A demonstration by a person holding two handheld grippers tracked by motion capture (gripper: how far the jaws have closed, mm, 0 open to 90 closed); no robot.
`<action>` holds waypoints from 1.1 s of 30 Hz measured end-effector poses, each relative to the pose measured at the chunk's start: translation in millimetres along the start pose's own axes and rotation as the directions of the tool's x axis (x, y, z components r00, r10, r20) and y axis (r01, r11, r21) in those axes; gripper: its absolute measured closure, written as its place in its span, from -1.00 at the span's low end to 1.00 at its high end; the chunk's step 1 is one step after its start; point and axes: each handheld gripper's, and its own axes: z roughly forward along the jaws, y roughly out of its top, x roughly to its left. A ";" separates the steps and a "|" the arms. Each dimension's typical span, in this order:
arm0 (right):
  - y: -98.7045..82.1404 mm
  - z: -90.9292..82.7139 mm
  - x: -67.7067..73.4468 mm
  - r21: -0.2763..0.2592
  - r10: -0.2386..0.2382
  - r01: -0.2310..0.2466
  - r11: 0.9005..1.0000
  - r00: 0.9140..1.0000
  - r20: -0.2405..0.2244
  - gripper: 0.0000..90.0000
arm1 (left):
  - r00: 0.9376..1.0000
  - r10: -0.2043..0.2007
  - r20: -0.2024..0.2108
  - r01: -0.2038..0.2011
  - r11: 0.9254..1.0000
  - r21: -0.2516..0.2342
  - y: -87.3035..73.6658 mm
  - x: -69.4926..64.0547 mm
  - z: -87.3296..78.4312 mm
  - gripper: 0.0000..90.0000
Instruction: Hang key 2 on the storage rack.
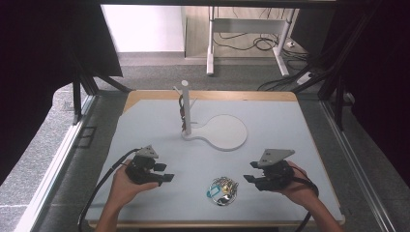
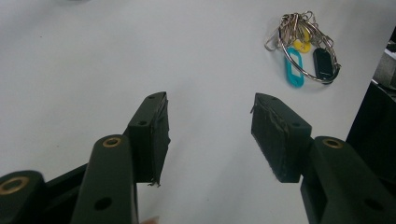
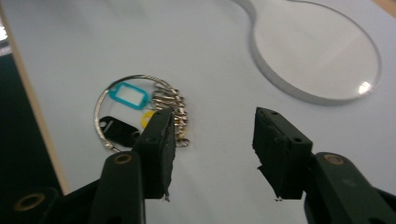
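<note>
Key ring [image 1: 222, 190] with teal, yellow and black tags: flat on the table [image 1: 280, 125], near edge, between grippers. Left gripper [image 1: 167, 173]: jaws spread, empty. Right gripper [image 1: 247, 173]: jaws spread, empty.

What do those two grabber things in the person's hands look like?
Both are black. The left gripper and the right gripper each wear a grey three-cornered plate on top and trail a black cable. Up close, the fingers are chunky black blocks with worn, frayed pads, small screw holes and brass-coloured rings at the joints. The forearms are bare, with no sleeves in sight.
</note>
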 end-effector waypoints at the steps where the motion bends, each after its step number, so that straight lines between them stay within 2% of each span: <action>1: 3.7 1.4 2.2 0.010 -0.011 0.011 1.000 1.000 -0.014 0.15 | 1.000 0.000 0.000 0.000 1.000 -0.001 -0.3 0.1 -0.8 0.04; 3: 10.5 4.8 5.7 0.030 -0.030 0.031 0.999 0.999 -0.039 0.19 | 1.000 -0.010 0.003 0.010 1.000 -0.012 -1.5 -0.5 -0.9 0.04; 4: 13.5 6.8 7.5 0.043 -0.039 0.041 0.998 0.998 -0.051 0.20 | 1.000 0.003 0.000 -0.003 1.000 0.001 -1.8 0.3 -1.7 0.03; 7: 20.9 13.0 11.2 0.081 -0.062 0.069 0.994 0.995 -0.083 0.23 | 1.000 -0.003 -0.009 0.003 1.000 0.001 -2.9 -2.2 -0.2 0.02; 8: 22.8 15.4 12.3 0.090 -0.067 0.076 0.993 0.993 -0.095 0.24 | 1.000 0.010 -0.007 -0.010 1.000 0.014 -3.1 -1.8 -0.6 0.02; 13: 30.5 27.3 18.6 0.119 -0.101 0.118 0.986 0.985 -0.139 0.29 | 1.000 0.000 0.001 0.000 1.000 0.010 -3.3 -4.0 2.1 0.01; 18: 37.3 36.9 22.5 0.133 -0.103 0.127 0.983 0.980 -0.170 0.32 | 1.000 0.017 0.009 -0.017 0.999 0.031 -4.2 -5.1 2.9 0.00; 19: 38.2 38.0 23.2 0.136 -0.104 0.128 0.982 0.979 -0.174 0.32 | 1.000 0.008 0.011 -0.008 1.000 0.025 -4.3 -6.3 3.8 0.00; 28: 46.1 47.6 32.6 0.169 -0.121 0.159 0.973 0.970 -0.211 0.35 | 1.000 0.009 0.007 -0.009 0.999 0.036 -4.8 -7.5 5.5 0.00; 33: 45.8 52.9 35.7 0.183 -0.112 0.157 0.970 0.965 -0.237 0.40 | 1.000 0.013 0.003 -0.013 0.999 0.043 -5.5 -7.4 5.7 -0.01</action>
